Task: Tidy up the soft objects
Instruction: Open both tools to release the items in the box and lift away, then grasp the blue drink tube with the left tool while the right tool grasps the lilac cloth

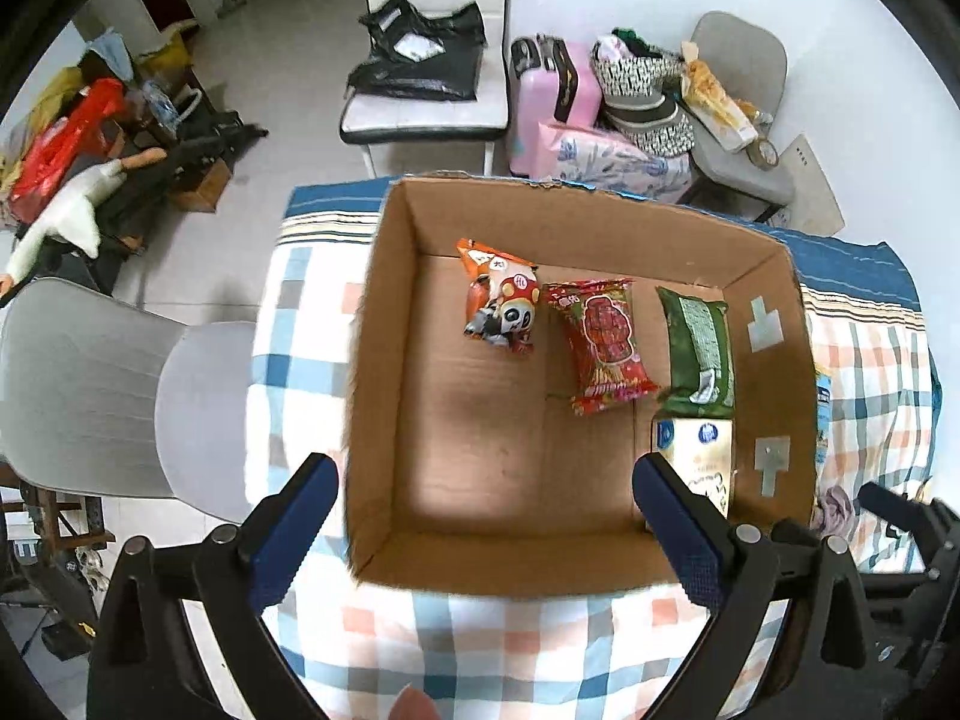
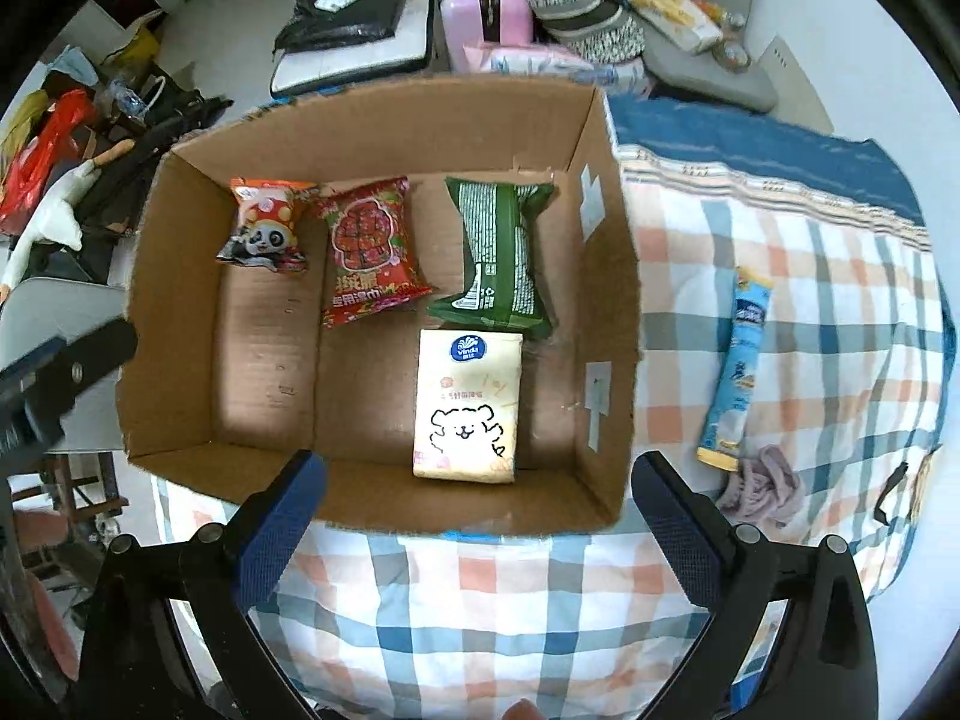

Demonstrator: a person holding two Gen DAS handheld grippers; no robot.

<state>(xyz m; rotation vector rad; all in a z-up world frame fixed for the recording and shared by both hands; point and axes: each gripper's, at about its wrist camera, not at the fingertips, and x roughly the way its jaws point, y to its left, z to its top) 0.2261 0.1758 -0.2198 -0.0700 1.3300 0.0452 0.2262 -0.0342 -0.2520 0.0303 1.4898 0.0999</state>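
Observation:
An open cardboard box [image 2: 606, 276] [image 1: 384, 372] sits on a checked cloth. Inside lie a panda snack pack [image 2: 264, 228] [image 1: 498, 303], a red wipes pack [image 2: 372, 252] [image 1: 603, 342], a green pack [image 2: 501, 255] [image 1: 699, 348] and a cream Vinda tissue pack [image 2: 465, 408] [image 1: 699, 462]. A blue stick sachet [image 2: 735, 366] and a small mauve cloth [image 2: 759, 483] lie on the cloth right of the box. My left gripper [image 1: 486, 534] is open and empty above the box's near edge. My right gripper [image 2: 477, 525] is open and empty at the box's near wall.
The checked cloth [image 2: 480, 612] covers the surface. A grey chair [image 1: 102, 384] stands left. A white chair with a black bag [image 1: 426, 60], a pink suitcase [image 1: 552, 102] and bags stand behind. The other gripper [image 2: 48, 378] shows at the left edge.

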